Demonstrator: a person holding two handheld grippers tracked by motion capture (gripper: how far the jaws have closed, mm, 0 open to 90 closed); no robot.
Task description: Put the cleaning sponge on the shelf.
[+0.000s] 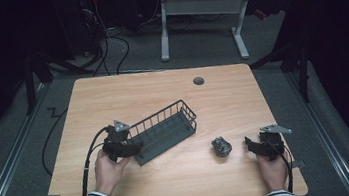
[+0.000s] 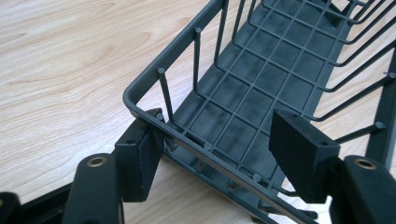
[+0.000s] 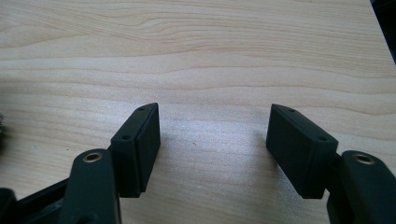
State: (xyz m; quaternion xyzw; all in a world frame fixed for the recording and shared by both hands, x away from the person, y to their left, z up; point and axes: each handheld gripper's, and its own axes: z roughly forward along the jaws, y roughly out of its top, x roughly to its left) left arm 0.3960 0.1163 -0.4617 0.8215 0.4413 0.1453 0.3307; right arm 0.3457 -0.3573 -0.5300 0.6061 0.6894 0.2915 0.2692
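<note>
Basket (image 1: 162, 115) first, from the left tongs (image 1: 131, 147) outward. Their jaws stand wide astride its near corner at 8 o'clock on the table (image 1: 161, 89). In the left gripper view one pad (image 2: 140, 154) touches the outside of the rim (image 2: 140, 88). The other pad (image 2: 303, 154) hangs over the grid floor inside, apparently pressing on nothing. I read this as a hook or a push on the corner, not a clamp. The basket lies slantwise left of the table's middle, its far end toward 1 o'clock, with nothing in it.

The right tongs (image 1: 249, 143) sit at 4 o'clock near the table's front edge. Their jaws are wide, with bare wood between them in the right gripper view (image 3: 215, 121), so they hold nothing. Just beside them, toward 9 o'clock, lies 1 dark crumpled lump (image 1: 222, 146). It is apart from the jaws and well apart from the basket.

My judgement is that the work is at an early stage. The basket is being placed, the lump has not been picked up, and loading it into the basket is left to do.
</note>
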